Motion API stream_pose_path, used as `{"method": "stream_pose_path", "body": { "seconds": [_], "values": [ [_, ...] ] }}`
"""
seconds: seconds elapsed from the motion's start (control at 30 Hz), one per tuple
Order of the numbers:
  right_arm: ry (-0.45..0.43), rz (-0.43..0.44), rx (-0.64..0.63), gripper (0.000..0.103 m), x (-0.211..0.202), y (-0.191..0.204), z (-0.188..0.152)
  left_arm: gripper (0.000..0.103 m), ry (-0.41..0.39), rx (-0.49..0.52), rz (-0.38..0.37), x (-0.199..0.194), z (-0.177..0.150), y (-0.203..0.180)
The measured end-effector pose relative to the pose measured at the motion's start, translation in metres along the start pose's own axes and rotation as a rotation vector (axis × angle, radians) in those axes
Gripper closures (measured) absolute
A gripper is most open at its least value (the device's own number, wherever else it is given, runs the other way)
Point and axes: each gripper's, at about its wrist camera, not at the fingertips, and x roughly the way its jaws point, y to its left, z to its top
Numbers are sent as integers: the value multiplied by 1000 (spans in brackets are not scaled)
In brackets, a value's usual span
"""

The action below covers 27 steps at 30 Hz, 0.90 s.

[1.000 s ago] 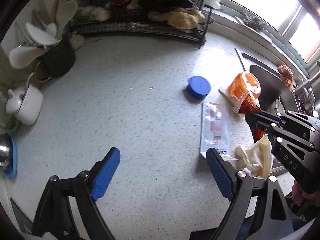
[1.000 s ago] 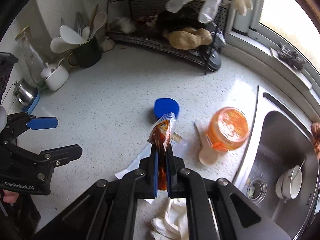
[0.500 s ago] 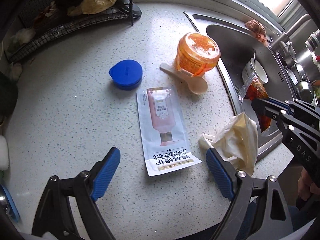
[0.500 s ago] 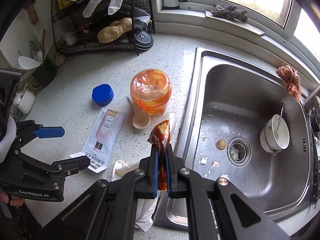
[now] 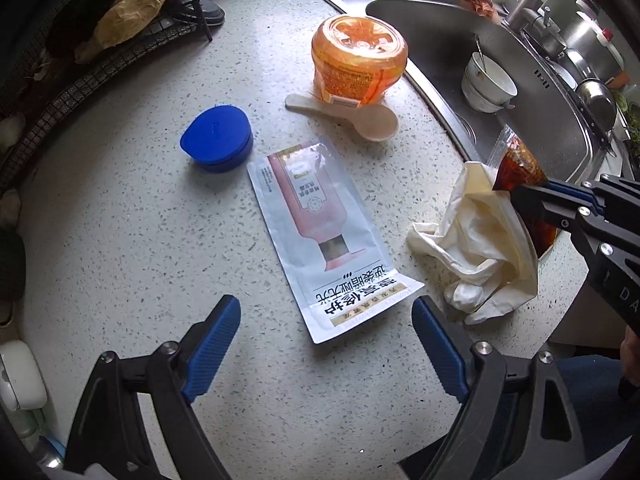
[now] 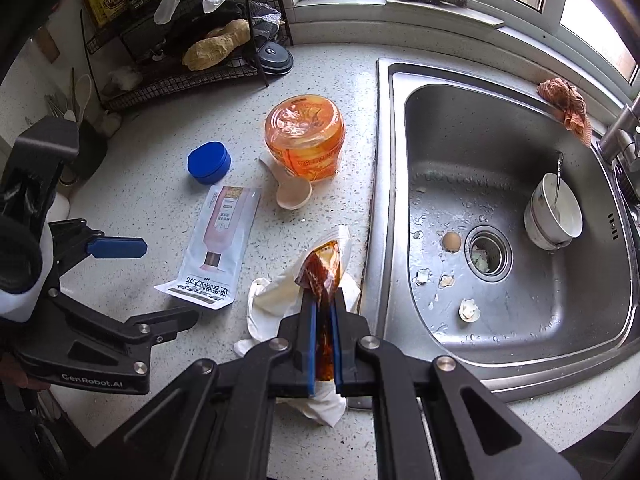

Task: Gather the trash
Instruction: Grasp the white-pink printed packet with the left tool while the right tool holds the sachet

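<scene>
My right gripper (image 6: 322,304) is shut on a red sauce packet (image 6: 322,268), held above a crumpled white glove (image 6: 272,304) at the counter's front edge beside the sink. The same sauce packet (image 5: 518,166) and right gripper (image 5: 536,196) show at the right of the left wrist view, over the glove (image 5: 476,240). My left gripper (image 5: 326,332) is open, its blue pads straddling the near end of a flat white sachet (image 5: 320,228) with a pink bottle picture, without touching it. The sachet (image 6: 218,248) lies on the speckled counter.
A blue lid (image 5: 218,140), an orange plastic jar (image 5: 358,58) and a beige spoon (image 5: 360,114) lie behind the sachet. The steel sink (image 6: 400,184) holds a white bowl (image 6: 554,212), eggshell bits and an egg. A wire rack (image 6: 192,60) stands at the back.
Both grippers swung from the back of the counter toward the sink side. The left gripper came down over the sachet's near end. The right still grips the sauce packet, now above the glove.
</scene>
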Motion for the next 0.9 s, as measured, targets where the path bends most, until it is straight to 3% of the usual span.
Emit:
{"method": "stream_pose_path", "body": {
  "seconds": [0.07,0.23,0.37,0.6,0.9],
  "values": [
    [6,-13,12,98,2,-2,0,19,8,24,-16,6,2,-3],
    [31,-28,43,98,7,-8,-4,39,3,106,-26,16,2,-14],
    [34,-35,58,98,6,-11,-4,66,-15,136,-25,16,8,-16],
    [22,-27,60,97,1,-14,-2,94,-31,153,-45,16,9,-17],
    [-22,29,43,97,-10,-20,4,100,-85,27,-42,-3,13,-18]
  ]
}}
